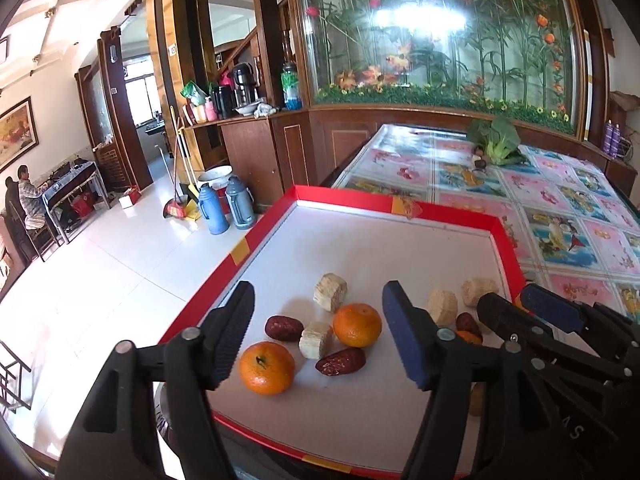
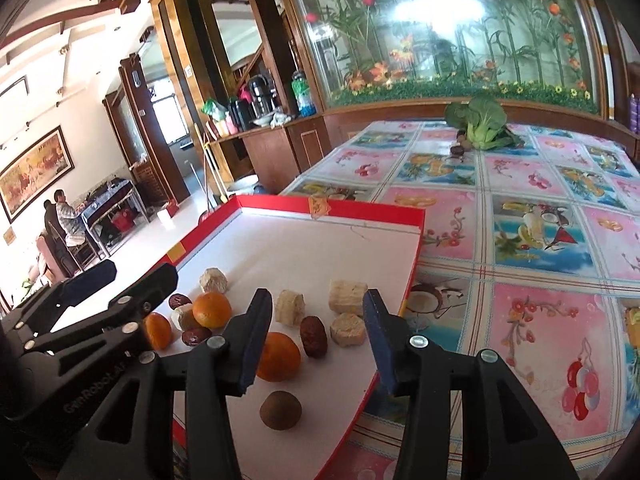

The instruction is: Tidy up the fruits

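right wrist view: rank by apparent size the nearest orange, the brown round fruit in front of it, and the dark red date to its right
1. Round orange mandarin, largest.
2. Brown round fruit and oblong dark red date look close in size; the brown one sits nearer the camera, so I won't rank them.

Bright daylight all round, and a hot white glare burns on the glass panel [image 1: 420,20] far across the room. Fruit drops soft shadows on the white tray floor [image 1: 360,240]. Fisheye bending curves the edges, with black corners. Distant doorway [image 1: 140,96] washes out.
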Demonstrator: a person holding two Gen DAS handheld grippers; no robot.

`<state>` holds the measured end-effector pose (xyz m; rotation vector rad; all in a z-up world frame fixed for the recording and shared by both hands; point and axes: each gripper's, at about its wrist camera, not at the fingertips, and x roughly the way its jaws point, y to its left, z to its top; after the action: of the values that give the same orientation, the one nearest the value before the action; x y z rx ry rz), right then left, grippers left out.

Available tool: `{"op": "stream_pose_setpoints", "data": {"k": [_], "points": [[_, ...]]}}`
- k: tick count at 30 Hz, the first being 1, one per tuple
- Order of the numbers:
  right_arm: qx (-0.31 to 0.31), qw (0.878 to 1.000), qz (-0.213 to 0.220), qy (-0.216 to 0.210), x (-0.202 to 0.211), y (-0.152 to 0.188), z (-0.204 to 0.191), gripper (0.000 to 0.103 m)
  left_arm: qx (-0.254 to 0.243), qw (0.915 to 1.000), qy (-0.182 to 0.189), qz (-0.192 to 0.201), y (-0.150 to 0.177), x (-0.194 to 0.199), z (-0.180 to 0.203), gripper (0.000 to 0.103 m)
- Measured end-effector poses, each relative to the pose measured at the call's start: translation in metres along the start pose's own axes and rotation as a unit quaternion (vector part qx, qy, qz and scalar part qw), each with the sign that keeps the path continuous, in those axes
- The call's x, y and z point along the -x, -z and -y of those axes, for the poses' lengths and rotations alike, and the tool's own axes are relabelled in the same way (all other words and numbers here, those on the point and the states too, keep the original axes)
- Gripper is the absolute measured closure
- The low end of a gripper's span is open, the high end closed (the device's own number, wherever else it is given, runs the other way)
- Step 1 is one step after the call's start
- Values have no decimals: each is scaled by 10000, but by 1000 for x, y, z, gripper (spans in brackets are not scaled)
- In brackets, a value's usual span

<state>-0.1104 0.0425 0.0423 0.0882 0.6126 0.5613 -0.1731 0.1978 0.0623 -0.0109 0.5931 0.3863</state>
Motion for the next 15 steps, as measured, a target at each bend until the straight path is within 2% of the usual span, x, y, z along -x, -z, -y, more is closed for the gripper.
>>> {"op": "stream_pose_setpoints", "data": {"k": [5,7,12,15], "points": [[-94,9997,211,66,18,4,5,50,24,9998,-32,214,-6,22,-3,22],[-111,9994,262,181,27,8,6,49,69,9995,-31,313,-7,32,-6,10],[61,9986,353,383,55,11,-2,49,143,9977,-59,663,-11,66,-13,1],[69,9973,563,468,81,7,-8,43,169,9965,-22,817,-13,85,-14,0]]}}
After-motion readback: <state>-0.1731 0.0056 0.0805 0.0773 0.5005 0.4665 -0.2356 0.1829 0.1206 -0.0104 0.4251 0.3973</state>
